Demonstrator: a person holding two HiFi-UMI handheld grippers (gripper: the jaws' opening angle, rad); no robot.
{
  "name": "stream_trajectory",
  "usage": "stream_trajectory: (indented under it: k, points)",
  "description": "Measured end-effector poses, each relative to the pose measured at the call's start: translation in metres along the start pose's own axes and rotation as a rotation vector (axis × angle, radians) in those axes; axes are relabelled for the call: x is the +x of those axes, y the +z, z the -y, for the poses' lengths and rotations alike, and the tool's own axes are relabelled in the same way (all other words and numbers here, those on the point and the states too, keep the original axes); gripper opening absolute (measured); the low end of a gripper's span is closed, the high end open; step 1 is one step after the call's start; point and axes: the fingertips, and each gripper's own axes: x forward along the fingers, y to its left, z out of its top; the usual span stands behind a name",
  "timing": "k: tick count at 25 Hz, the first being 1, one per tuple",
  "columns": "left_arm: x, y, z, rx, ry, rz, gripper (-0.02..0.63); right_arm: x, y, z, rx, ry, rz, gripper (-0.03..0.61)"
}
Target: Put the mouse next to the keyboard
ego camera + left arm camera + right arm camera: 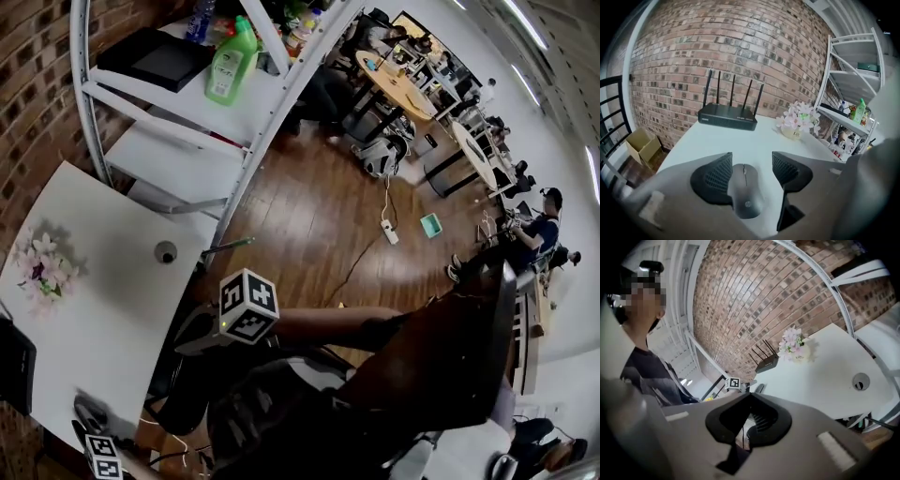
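A dark grey mouse [744, 190] lies on the white table [754, 140]. My left gripper [751, 160] is open around it, one ribbed pad on each side; the left pad is close against the mouse and a gap shows on the right. In the head view that gripper [94, 427] sits at the table's near corner, bottom left. My right gripper [751, 401] is shut with nothing in it, held off the table's edge [202, 337] above the person's lap. No keyboard shows in any view.
A black router [727, 117] with several antennas stands at the brick wall. A small pot of pale flowers [799, 123] sits right of it. The table has a round cable hole [166, 251]. White shelving [202, 112] with a green bottle [231, 64] stands beyond.
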Motion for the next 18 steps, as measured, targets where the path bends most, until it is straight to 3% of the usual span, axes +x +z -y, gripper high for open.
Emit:
stream_trajectory:
  k: [2, 6, 10, 11, 12, 14, 18]
  points:
    - [-0.005, 0.016, 0.019, 0.025, -0.027, 0.077, 0.272, -0.011, 0.006, 0.0, 0.028, 0.022, 0.049, 0.005]
    - [-0.019, 0.043, 0.088, 0.139, -0.102, 0.126, 0.27, -0.028, 0.025, 0.027, 0.09, 0.034, 0.134, 0.005]
    - [-0.053, 0.067, 0.15, 0.247, -0.263, 0.156, 0.256, -0.011, 0.038, 0.033, 0.128, 0.147, 0.173, 0.005]
    - [-0.062, 0.075, 0.167, 0.258, -0.31, 0.171, 0.188, -0.008, 0.041, 0.033, 0.127, 0.176, 0.176, 0.005]
    - [-0.068, 0.081, 0.185, 0.257, -0.354, 0.186, 0.006, -0.005, 0.045, 0.034, 0.129, 0.197, 0.181, 0.005]
    - [-0.076, 0.089, 0.22, 0.252, -0.413, 0.199, 0.002, -0.005, 0.052, 0.036, 0.139, 0.244, 0.194, 0.005]
    - [-0.083, 0.082, 0.274, 0.323, -0.43, 0.173, 0.002, -0.013, 0.062, 0.033, 0.135, 0.353, 0.202, 0.005]
